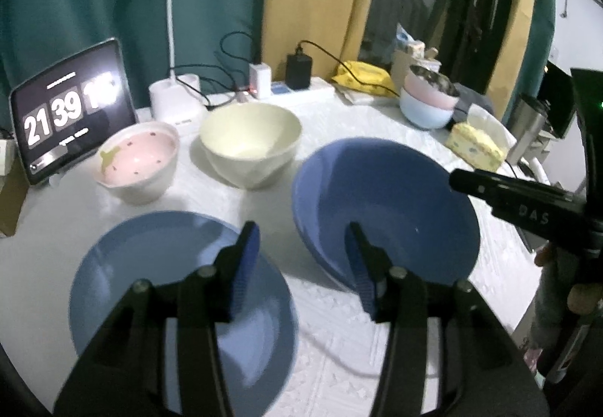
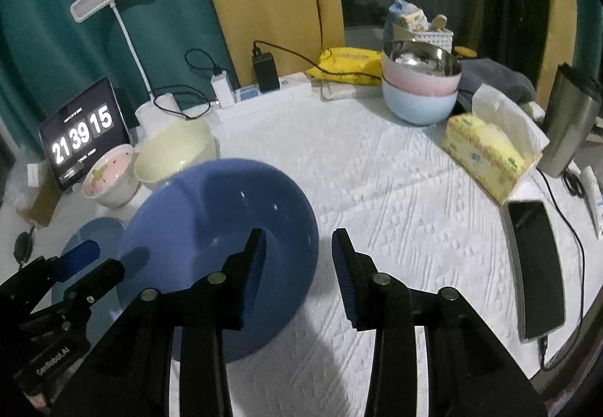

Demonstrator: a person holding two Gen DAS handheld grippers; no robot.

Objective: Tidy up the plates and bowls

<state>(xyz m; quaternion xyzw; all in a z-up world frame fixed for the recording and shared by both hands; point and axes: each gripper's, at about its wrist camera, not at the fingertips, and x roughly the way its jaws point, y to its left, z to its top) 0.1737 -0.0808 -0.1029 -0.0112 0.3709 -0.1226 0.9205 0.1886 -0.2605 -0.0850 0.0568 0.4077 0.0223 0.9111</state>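
left gripper [image 1: 303, 240]: jaws sitting apart, holding nothing, hovering between blue plate [image 1: 150, 274] and blue bowl [image 1: 388, 206]
right gripper [image 2: 297, 247]: jaws spread, empty, left finger hanging over the blue bowl's near rim
blue bowl: resting on white table cover [image 2: 395, 191], just right of the plate
cream bowl [image 1: 250, 142], pink bowl [image 1: 137, 162]: sitting side by side behind, near clock tablet [image 1: 71, 108]

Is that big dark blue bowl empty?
Empty: the big blue bowl shows only bare glazed inside in both views.
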